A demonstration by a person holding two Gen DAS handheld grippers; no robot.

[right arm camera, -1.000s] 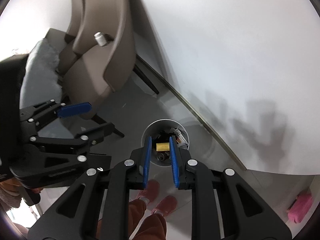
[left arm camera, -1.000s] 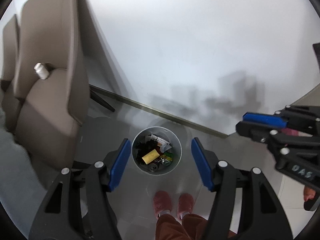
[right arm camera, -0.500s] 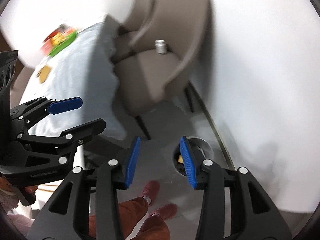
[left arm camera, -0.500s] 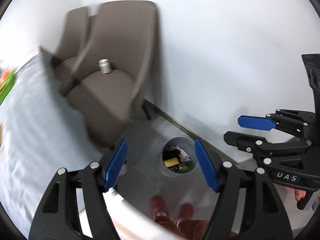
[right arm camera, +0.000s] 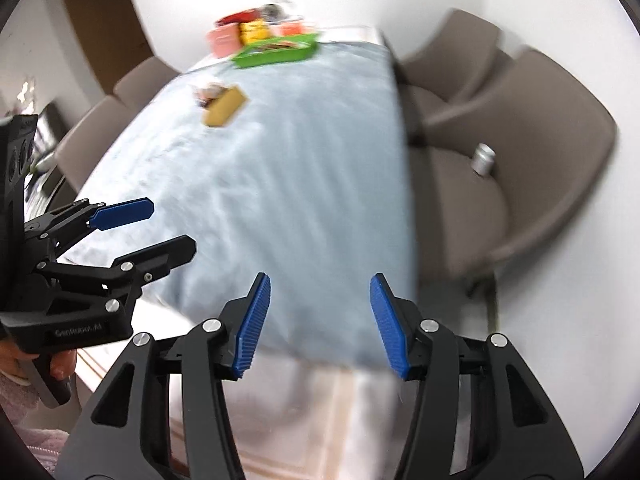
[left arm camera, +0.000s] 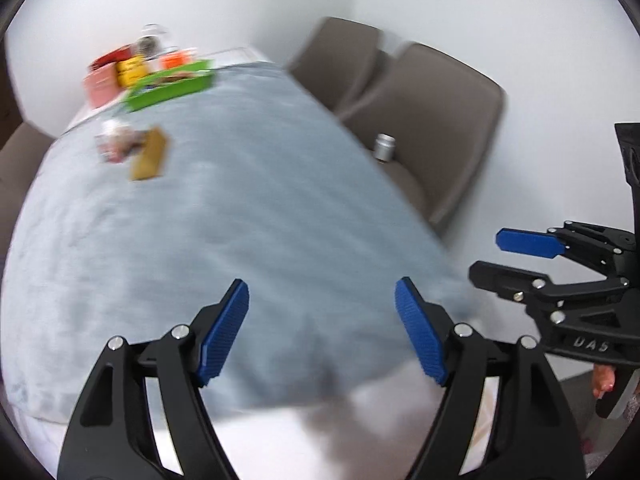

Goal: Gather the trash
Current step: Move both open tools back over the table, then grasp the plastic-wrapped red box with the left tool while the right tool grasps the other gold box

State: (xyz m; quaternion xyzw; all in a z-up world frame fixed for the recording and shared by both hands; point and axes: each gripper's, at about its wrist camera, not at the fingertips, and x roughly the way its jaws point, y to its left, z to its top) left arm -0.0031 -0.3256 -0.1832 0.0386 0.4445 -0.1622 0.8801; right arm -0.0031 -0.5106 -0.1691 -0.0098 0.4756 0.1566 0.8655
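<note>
This is a dining room in a home. A long table [right arm camera: 280, 184] under a pale blue-grey cloth fills the middle, with padded taupe dining chairs [right arm camera: 520, 184] drawn up along both sides. At the far end sit a green tray [right arm camera: 276, 51] and blurred food packages [left arm camera: 116, 74]. Plain white walls [left arm camera: 480, 20] close it in, with a brown wooden door [right arm camera: 102, 28] in one corner.

Left tongs [left arm camera: 322, 330] angled downward, jaws opening, nothing between the blue pads [left arm camera: 224, 334]. Right tongs [right arm camera: 320, 322] likewise tilted down, jaws opening, empty. Both held side by side; fingers [right arm camera: 60, 366] wrap the left handle, though blur obscures the grip.
</note>
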